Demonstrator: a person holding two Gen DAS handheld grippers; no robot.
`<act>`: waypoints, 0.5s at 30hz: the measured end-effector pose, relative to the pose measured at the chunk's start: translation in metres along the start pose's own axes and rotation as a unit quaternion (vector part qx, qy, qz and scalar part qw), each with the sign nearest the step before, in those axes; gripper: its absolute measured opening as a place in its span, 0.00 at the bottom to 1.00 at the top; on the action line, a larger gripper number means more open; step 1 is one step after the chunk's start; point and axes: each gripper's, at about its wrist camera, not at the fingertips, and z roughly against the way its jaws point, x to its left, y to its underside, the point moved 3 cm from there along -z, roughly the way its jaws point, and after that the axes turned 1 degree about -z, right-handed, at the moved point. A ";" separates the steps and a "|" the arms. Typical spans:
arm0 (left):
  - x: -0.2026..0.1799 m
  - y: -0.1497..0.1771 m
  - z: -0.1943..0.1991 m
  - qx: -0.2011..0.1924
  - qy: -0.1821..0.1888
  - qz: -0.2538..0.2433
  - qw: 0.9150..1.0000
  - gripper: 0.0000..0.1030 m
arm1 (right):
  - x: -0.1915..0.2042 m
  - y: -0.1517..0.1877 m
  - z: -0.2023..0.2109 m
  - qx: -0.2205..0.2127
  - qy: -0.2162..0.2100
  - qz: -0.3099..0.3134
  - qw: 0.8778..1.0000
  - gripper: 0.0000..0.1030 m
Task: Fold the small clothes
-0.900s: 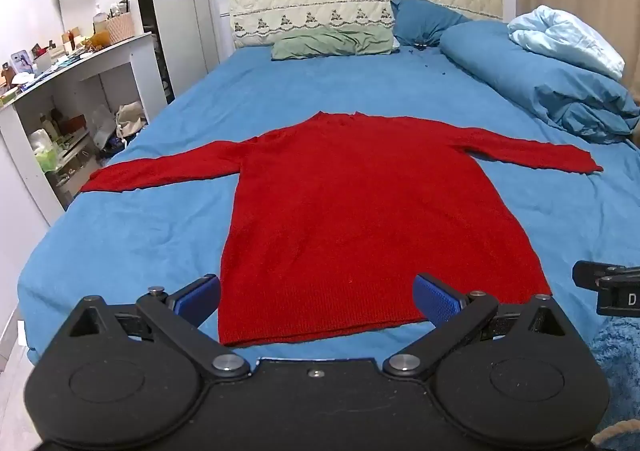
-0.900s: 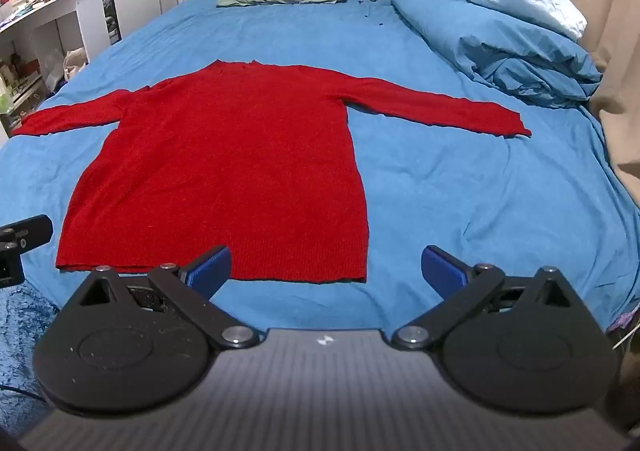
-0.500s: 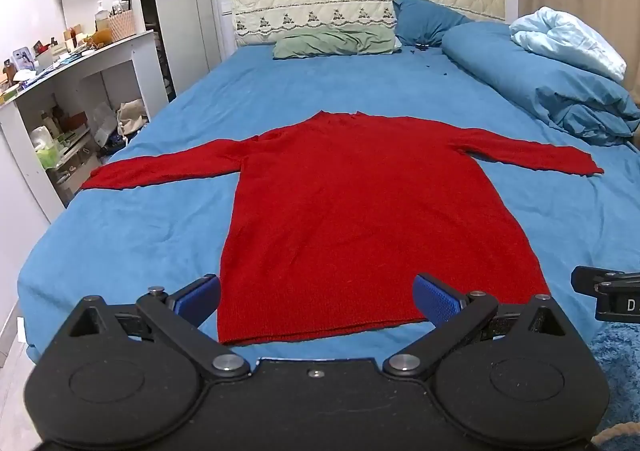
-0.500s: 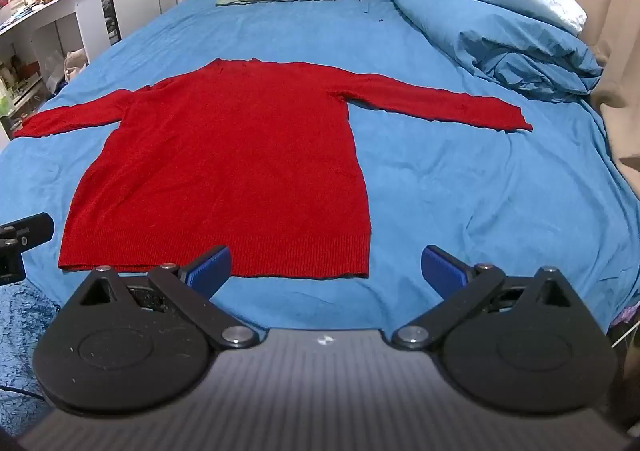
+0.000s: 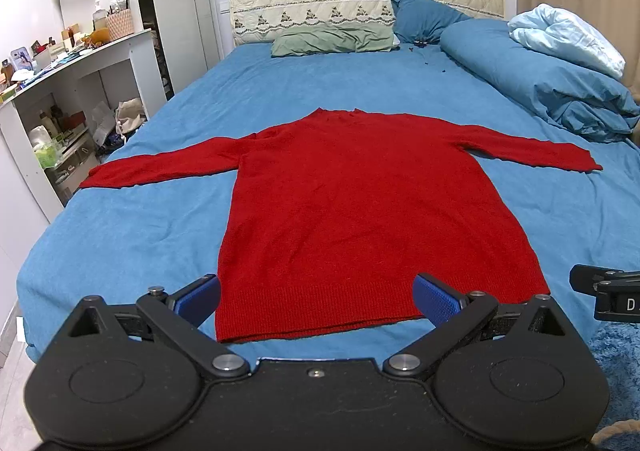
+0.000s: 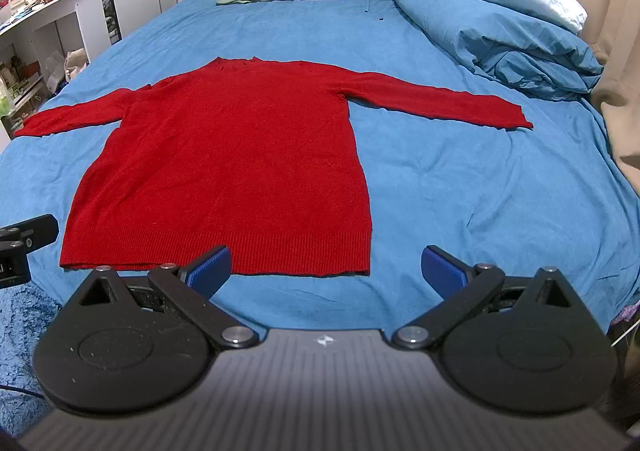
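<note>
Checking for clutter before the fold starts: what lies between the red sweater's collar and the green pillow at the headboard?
Only bare blue bedsheet lies between the red sweater and the green pillow; both wrist views show it.

The left gripper (image 5: 316, 297) tilts forward and down, its two blue-padded fingers (image 5: 198, 297) spread as wide as they go with nothing between them. The right gripper (image 6: 326, 271) is angled down the same way, its blue pads (image 6: 444, 275) equally far apart and bare. Neither touches anything. The two sit side by side: the right one's black tip shows at the edge of the left view, and the left one's at the edge of the right view
</note>
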 end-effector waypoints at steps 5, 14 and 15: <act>0.000 0.000 0.000 -0.001 0.000 0.001 1.000 1.00 | 0.000 0.000 0.000 0.000 0.000 0.000 1.000 1.00; 0.000 -0.001 0.001 -0.001 0.001 0.002 1.000 1.00 | 0.000 -0.001 0.001 0.001 0.000 -0.001 1.000 1.00; 0.000 -0.001 0.001 -0.002 0.002 0.002 1.000 1.00 | 0.001 -0.001 0.001 0.001 0.000 -0.001 1.000 1.00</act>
